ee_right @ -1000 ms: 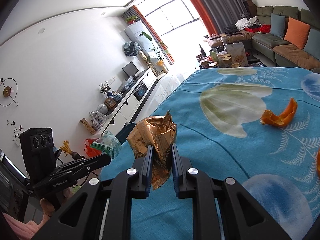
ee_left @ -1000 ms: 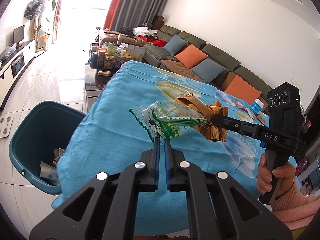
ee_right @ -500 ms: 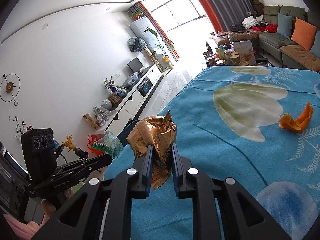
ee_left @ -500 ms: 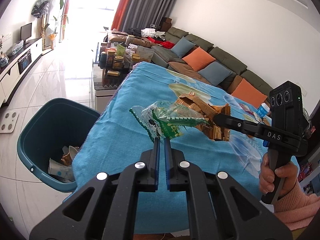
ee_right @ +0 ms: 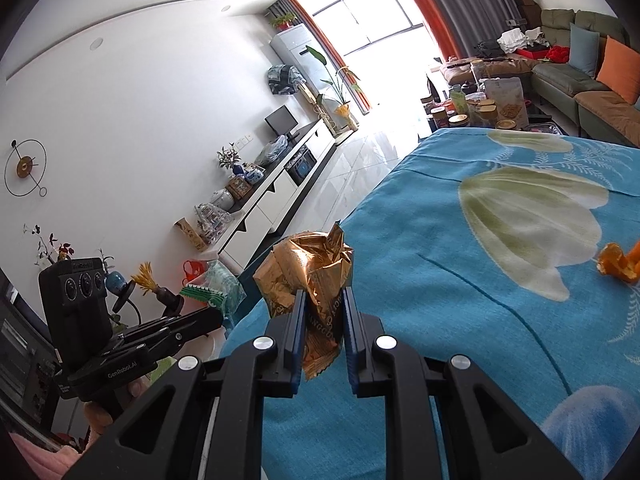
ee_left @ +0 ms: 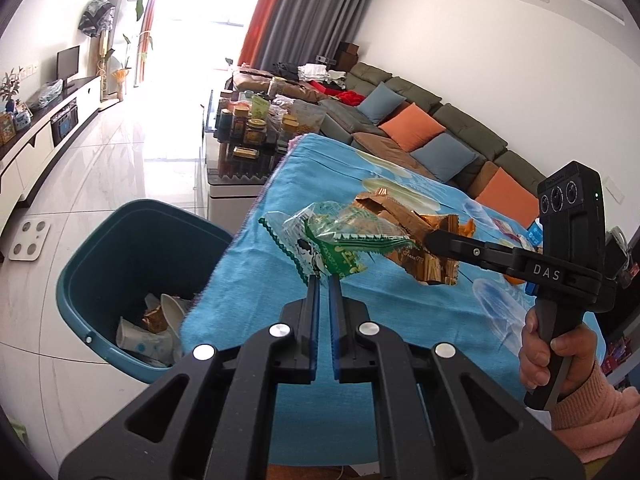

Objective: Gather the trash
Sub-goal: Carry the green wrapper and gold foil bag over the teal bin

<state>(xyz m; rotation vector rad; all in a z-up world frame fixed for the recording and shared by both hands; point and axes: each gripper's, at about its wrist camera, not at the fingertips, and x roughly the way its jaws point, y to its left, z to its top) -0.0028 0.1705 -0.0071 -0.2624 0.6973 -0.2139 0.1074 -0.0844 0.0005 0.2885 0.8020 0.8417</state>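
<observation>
Nearest, left gripper point(ee_left: 324, 280) clamped on green wrapper point(ee_left: 336, 240), above blue tablecloth's point(ee_left: 256, 288) edge. Alongside, right gripper point(ee_right: 323, 300) pinching gold wrapper point(ee_right: 308, 276). Beyond edge, teal bin point(ee_left: 120, 248) on open floor point(ee_left: 120, 160). Farther on cloth, orange peel point(ee_right: 620, 266).

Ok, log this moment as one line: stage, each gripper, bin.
stage: carrying trash | left gripper: shut on green wrapper | right gripper: shut on gold wrapper | teal bin: beside table, holds trash
</observation>
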